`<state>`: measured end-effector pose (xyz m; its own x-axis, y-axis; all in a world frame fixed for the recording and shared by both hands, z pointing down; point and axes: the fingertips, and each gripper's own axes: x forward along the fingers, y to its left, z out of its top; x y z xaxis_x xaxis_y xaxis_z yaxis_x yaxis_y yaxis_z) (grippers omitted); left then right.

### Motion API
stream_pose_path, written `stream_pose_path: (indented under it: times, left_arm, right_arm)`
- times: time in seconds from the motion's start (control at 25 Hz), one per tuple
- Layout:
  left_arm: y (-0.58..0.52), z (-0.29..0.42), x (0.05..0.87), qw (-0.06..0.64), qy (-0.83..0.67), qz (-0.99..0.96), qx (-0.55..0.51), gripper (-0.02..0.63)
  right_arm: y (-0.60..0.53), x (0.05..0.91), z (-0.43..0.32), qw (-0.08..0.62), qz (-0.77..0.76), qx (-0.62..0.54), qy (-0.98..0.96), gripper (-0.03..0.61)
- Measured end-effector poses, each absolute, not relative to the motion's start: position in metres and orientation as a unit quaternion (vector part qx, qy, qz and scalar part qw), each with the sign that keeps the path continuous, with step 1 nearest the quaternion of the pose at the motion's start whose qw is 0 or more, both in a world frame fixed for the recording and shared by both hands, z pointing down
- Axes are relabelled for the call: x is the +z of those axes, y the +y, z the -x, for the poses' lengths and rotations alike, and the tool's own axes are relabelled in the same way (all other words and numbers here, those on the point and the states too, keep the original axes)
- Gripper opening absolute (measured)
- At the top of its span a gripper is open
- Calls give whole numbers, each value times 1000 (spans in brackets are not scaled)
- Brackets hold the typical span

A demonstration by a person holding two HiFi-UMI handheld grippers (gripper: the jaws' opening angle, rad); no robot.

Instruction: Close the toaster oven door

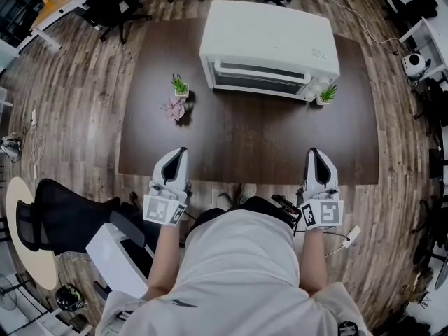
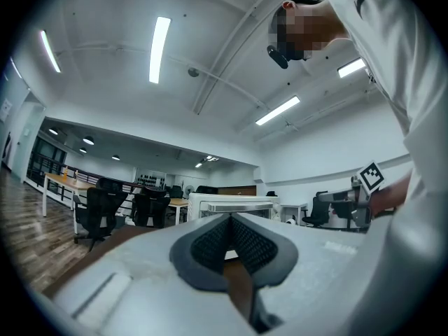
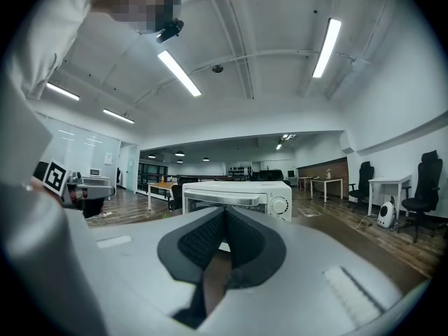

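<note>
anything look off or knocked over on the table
Nothing clearly wrong. The toaster oven sits square, its door looks shut, and the left plant and right plant stand upright. The pink plant may be lying on its side; too small to tell.

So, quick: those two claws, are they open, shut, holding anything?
Left gripper: closed, holding nothing.
Right gripper: closed, holding nothing.

White toaster oven (image 1: 269, 40), door (image 1: 259, 80) shut
</note>
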<state>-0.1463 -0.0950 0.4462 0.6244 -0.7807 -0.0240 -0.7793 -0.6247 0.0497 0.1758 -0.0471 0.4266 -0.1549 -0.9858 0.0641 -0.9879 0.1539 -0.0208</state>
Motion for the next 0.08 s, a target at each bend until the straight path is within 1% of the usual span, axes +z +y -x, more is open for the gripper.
stream_pose_path:
  times: [0.08]
  left_arm:
    - [-94, 146, 447, 17, -432, -902, -21, 5]
  right_arm:
    - [-46, 427, -176, 18, -651, 30, -758, -2]
